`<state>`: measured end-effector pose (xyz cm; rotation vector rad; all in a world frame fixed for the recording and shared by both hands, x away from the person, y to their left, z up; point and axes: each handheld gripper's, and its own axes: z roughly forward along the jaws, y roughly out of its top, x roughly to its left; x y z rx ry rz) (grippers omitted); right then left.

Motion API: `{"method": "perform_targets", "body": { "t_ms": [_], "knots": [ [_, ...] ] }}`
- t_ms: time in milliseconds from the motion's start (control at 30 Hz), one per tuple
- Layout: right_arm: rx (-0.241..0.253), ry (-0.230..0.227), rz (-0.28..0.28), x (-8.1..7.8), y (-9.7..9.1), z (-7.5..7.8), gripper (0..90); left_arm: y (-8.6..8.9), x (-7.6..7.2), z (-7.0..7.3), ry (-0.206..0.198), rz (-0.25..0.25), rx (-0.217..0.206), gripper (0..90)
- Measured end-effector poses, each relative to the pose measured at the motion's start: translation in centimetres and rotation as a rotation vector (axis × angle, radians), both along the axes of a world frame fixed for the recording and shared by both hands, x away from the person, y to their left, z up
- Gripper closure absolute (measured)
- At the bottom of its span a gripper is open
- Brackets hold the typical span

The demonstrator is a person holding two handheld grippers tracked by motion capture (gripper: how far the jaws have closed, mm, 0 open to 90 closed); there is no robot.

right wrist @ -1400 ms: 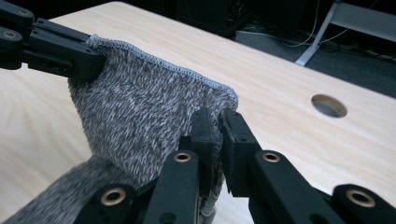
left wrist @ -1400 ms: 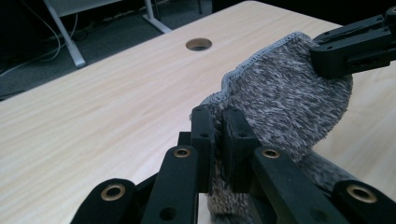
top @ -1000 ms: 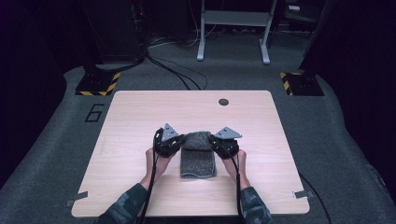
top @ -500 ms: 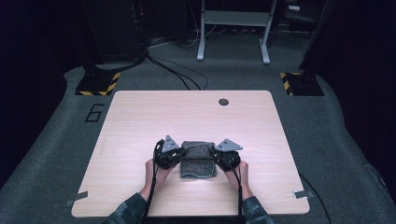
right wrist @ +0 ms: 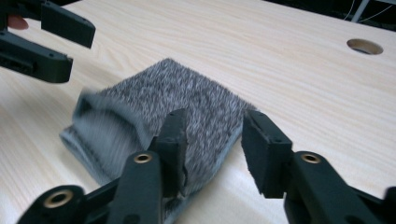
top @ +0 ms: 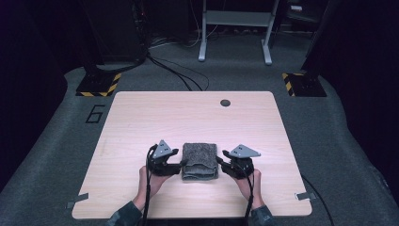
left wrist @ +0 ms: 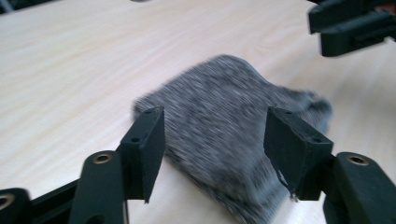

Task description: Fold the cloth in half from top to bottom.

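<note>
A folded grey towel [top: 200, 161] lies flat on the wooden table [top: 188, 117], toward its near side. My left gripper [top: 181, 165] sits just off the towel's left edge and my right gripper [top: 220, 165] just off its right edge. The jaws of both have just been opening. In the left gripper view the left gripper [left wrist: 219, 140] stands open, with the towel [left wrist: 224, 107] lying past its pads, untouched. In the right gripper view the right gripper [right wrist: 215, 140] is open over the towel's [right wrist: 163, 93] near corner, and the left gripper [right wrist: 42, 42] shows at the top left.
A round cable hole [top: 225, 102] sits near the table's far edge. Beyond the table are floor cables [top: 179, 77], two black bases with hazard stripes [top: 96, 87] and a metal stand's legs [top: 235, 33]. Bare wood surrounds the towel.
Both grippers drew back toward the person and apart from the towel's far end. Their jaws went from shut on the towel to open, and the towel now lies folded shorter.
</note>
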<state>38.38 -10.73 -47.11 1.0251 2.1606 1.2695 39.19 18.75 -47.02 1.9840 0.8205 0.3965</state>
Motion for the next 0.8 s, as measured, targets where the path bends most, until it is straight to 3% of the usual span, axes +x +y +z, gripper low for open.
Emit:
{"method": "perform_targets", "body": {
  "t_ms": [67, 133, 167, 200, 233, 400, 667, 800],
  "knots": [
    [-0.007, 0.031, -0.003, 0.6, 0.4, 0.2, 54.6, 0.1, 1.2, 0.1, 0.006, 0.040, 0.020, 35.8],
    [-0.025, 0.056, -0.003, 1.2, 1.1, -0.1, 49.5, 0.0, 1.7, -0.1, 0.020, 0.043, 0.042, 33.7],
    [-0.041, 0.079, -0.001, 1.4, 1.5, -0.4, 48.2, -0.4, 2.4, -0.9, 0.068, 0.042, 0.073, 31.6],
    [-0.041, 0.079, -0.001, 1.4, 1.5, -0.4, 48.2, -0.4, 2.4, -0.9, 0.068, 0.042, 0.073, 30.9],
    [-0.069, 0.122, 0.004, 1.5, 2.3, -1.4, 44.9, -0.8, 2.5, -1.7, 0.090, 0.030, 0.131, 29.9],
    [-0.133, 0.176, -0.007, 1.0, 3.0, -3.1, 38.7, -1.2, 1.7, -3.7, 0.127, 0.016, 0.184, 26.8],
    [-0.200, 0.218, -0.013, 0.6, 2.6, -4.6, 28.2, -0.9, 0.9, -4.6, 0.126, 0.020, 0.230, 22.2],
    [-0.197, 0.208, -0.024, 0.4, 2.4, -4.9, 22.4, -0.9, 0.7, -4.8, 0.107, 0.038, 0.232, 19.9]
  ]
}}
